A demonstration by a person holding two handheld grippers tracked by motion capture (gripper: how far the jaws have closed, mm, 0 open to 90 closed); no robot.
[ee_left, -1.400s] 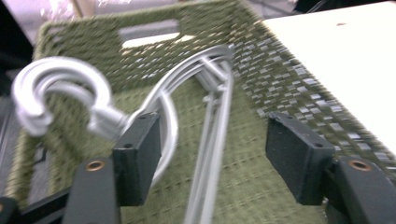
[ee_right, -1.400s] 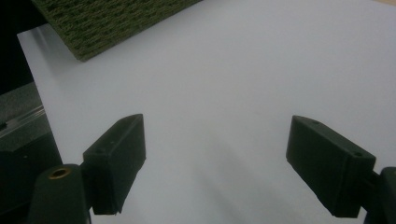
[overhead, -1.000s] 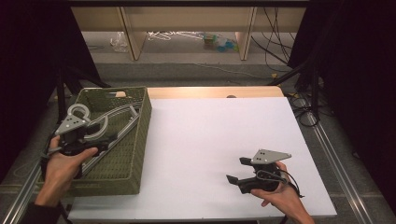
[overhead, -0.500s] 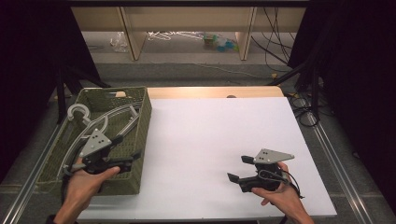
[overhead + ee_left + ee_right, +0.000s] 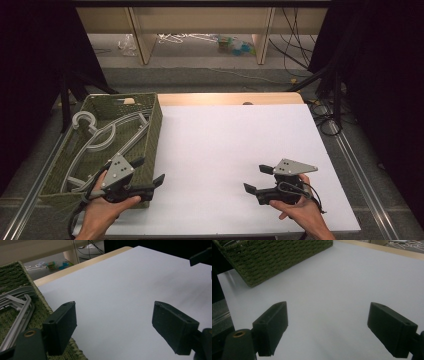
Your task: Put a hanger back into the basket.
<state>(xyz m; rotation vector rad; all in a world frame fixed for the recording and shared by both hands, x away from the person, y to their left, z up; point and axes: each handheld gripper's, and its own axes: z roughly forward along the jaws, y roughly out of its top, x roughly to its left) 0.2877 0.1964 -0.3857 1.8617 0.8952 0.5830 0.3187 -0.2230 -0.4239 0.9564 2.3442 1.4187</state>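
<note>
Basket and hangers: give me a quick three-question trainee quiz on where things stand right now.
1. True or false: the grey hangers lie inside the green woven basket.
2. Which gripper is at the basket's near right corner? A) left gripper B) right gripper
3. What lies between the jaws of either gripper?

Key:
1. True. In the high view they rest in the basket, which sits at the left edge of the white table.
2. A. The right gripper is over the white table, near its front right.
3. Nothing. Both stand open and empty; the left gripper's jaws have just been opening.
</note>
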